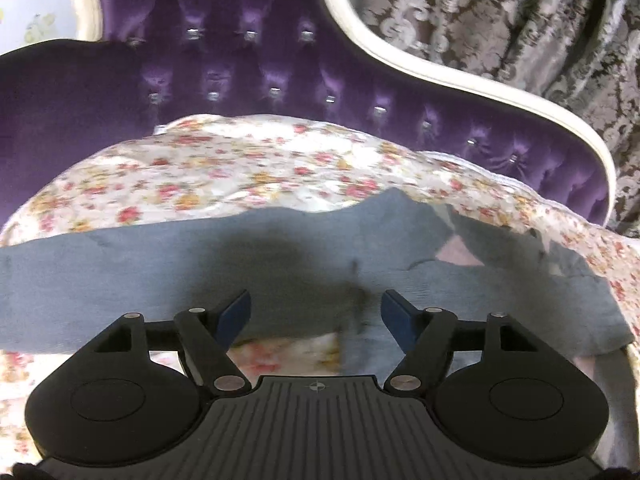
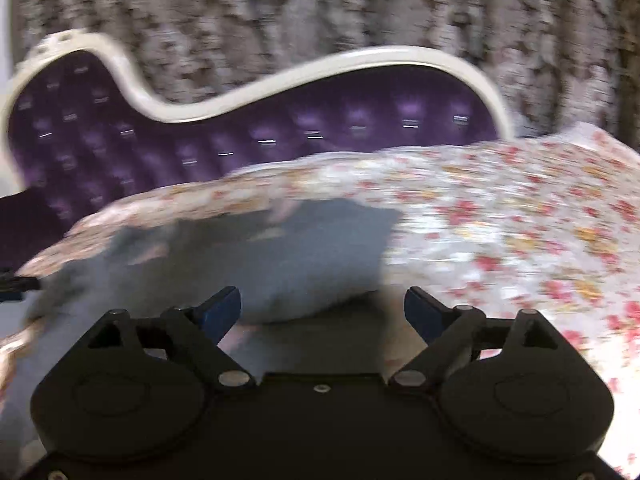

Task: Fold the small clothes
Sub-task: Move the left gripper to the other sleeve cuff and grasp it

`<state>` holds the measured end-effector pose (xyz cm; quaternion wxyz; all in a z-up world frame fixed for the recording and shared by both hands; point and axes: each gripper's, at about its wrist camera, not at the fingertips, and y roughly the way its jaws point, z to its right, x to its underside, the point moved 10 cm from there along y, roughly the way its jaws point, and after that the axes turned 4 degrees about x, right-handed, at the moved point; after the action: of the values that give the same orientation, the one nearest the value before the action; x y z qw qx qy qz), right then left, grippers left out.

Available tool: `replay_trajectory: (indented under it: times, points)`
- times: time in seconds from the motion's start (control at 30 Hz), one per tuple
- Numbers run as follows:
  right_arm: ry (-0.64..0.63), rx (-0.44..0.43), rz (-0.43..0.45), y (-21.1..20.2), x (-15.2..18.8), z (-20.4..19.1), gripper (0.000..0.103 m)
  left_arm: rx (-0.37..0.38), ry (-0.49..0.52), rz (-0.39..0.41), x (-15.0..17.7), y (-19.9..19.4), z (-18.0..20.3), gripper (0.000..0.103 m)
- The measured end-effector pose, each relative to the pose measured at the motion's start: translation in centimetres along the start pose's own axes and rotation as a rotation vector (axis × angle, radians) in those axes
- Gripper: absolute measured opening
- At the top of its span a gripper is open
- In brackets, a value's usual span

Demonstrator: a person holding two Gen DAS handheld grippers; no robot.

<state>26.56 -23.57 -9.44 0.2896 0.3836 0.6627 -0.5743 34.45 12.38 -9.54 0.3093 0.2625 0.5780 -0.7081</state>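
Grey-blue garment (image 1: 224, 264) lies spread on the floral bedspread (image 1: 240, 164) in front of the purple tufted headboard (image 1: 240, 76), a pink lining showing at one wrinkled corner. Left gripper (image 1: 316, 314) and right gripper (image 2: 322, 312) both hover low over the near hem, jaws spread wide, nothing held; right view is motion-blurred, so contact cannot be told. Judgement: pinch the hem at two well-separated points, catching garment only and not the bedspread, then lift evenly so the fold line stays straight.
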Motion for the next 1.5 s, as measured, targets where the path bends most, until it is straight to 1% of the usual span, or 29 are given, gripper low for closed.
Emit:
replay_trajectory:
  times: [0.07, 0.13, 0.27, 0.47, 0.57, 0.67, 0.8, 0.93, 1.03, 1.07, 1.13, 1.2, 1.3, 1.4, 1.47, 1.5]
  points:
    - [-0.027, -0.066, -0.007, -0.4, 0.5, -2.7, 0.091, -0.010, -0.021, -0.007, 0.4, -0.7, -2.0, 0.072]
    - [-0.055, -0.113, -0.014, -0.7, 1.1, -4.8, 0.091, -0.024, -0.053, -0.016, 0.7, -1.4, -4.0, 0.072]
    - [-0.087, -0.172, -0.040, -0.7, 2.1, -8.0, 0.091, -0.052, -0.153, -0.009, 1.4, -3.0, -8.5, 0.072]
    - [-0.112, -0.193, -0.069, -0.4, 3.2, -9.9, 0.091, -0.113, -0.283, -0.006, 2.3, -3.9, -14.7, 0.072]
    - [-0.116, -0.194, -0.080, -0.3, 3.5, -10.2, 0.091, -0.134, -0.377, -0.005, 2.9, -3.9, -17.6, 0.072]
    - [-0.124, -0.196, -0.089, -0.4, 3.8, -10.3, 0.091, -0.135, -0.479, 0.006, 3.4, -3.4, -19.8, 0.072]
    - [-0.132, -0.199, -0.100, -0.2, 4.1, -10.6, 0.091, -0.137, -0.597, 0.054, 3.4, -3.1, -22.6, 0.072]
    - [-0.137, -0.199, -0.110, 0.0, 4.4, -10.8, 0.091, -0.128, -0.652, 0.102, 3.0, -3.0, -24.2, 0.072]
    - [-0.137, -0.202, -0.122, 0.2, 4.7, -10.8, 0.091, -0.126, -0.685, 0.102, 3.2, -2.8, -24.9, 0.071]
    - [-0.137, -0.204, -0.125, 0.2, 4.9, -10.9, 0.091, -0.118, -0.712, 0.097, 3.5, -2.9, -24.9, 0.071]
    - [-0.137, -0.207, -0.127, 0.2, 5.0, -10.9, 0.091, -0.070, -0.748, 0.118, 3.8, -3.4, -24.2, 0.071]
    - [-0.138, -0.213, -0.131, 0.2, 5.1, -11.0, 0.091, -0.045, -0.748, 0.117, 4.3, -3.8, -23.2, 0.071]
    - [-0.140, -0.219, -0.136, 0.2, 5.2, -11.0, 0.091, -0.052, -0.730, 0.086, 5.3, -3.9, -22.3, 0.071]
    - [-0.140, -0.225, -0.133, 0.1, 5.2, -11.1, 0.091, -0.057, -0.730, 0.074, 5.8, -3.4, -22.4, 0.071]
    - [-0.143, -0.225, -0.133, 0.1, 5.2, -11.1, 0.091, -0.071, -0.727, 0.087, 5.4, -3.0, -22.8, 0.071]
    - [-0.144, -0.224, -0.133, 0.1, 5.1, -11.1, 0.091, -0.067, -0.724, 0.095, 5.2, -2.8, -23.0, 0.070]
